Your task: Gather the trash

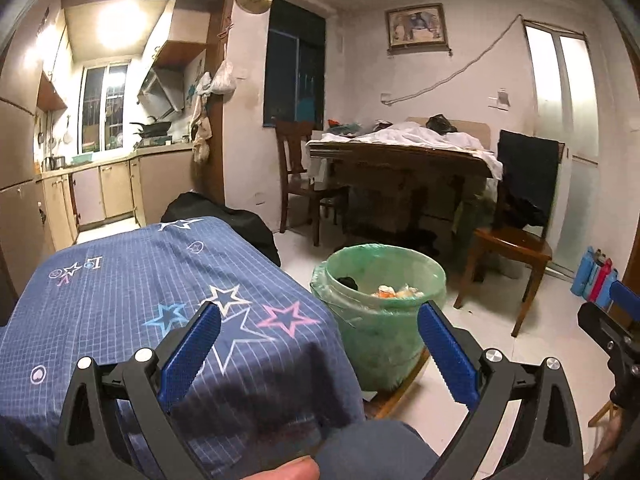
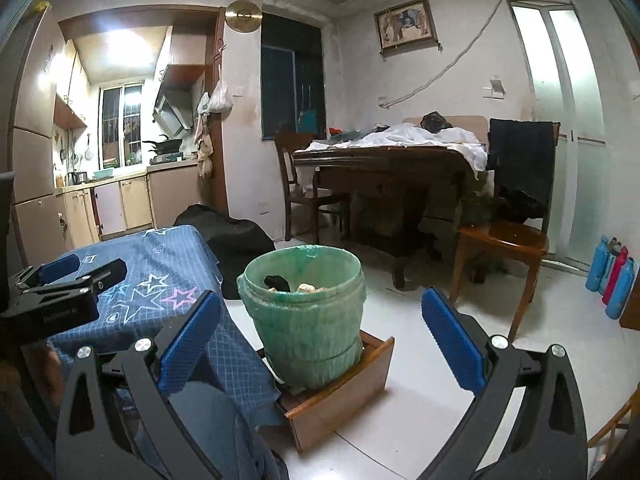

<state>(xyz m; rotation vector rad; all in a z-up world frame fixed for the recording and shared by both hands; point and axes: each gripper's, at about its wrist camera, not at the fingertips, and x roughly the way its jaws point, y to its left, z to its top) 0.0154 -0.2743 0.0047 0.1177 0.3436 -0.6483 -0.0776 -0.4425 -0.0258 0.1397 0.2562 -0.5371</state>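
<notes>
A bin with a green bag liner (image 1: 380,304) (image 2: 308,320) stands on the floor on a low wooden box (image 2: 340,396), beside a small table under a blue star-print cloth (image 1: 132,304) (image 2: 160,284). Inside the bin lie a dark scrap and pale and orange bits of trash (image 1: 396,291) (image 2: 310,288). My left gripper (image 1: 320,348) hovers open over the cloth's near corner, nothing between its blue pads. My right gripper (image 2: 320,344) is open too, facing the bin, empty. Each gripper shows at the edge of the other's view (image 1: 612,320) (image 2: 60,280).
A dark wooden dining table (image 1: 404,160) piled with white cloth stands at the back with wooden chairs (image 1: 516,248) (image 2: 500,248) around it. A black bag (image 2: 236,240) lies behind the small table. Coloured bottles (image 2: 614,276) stand at the right wall. White floor lies open right of the bin.
</notes>
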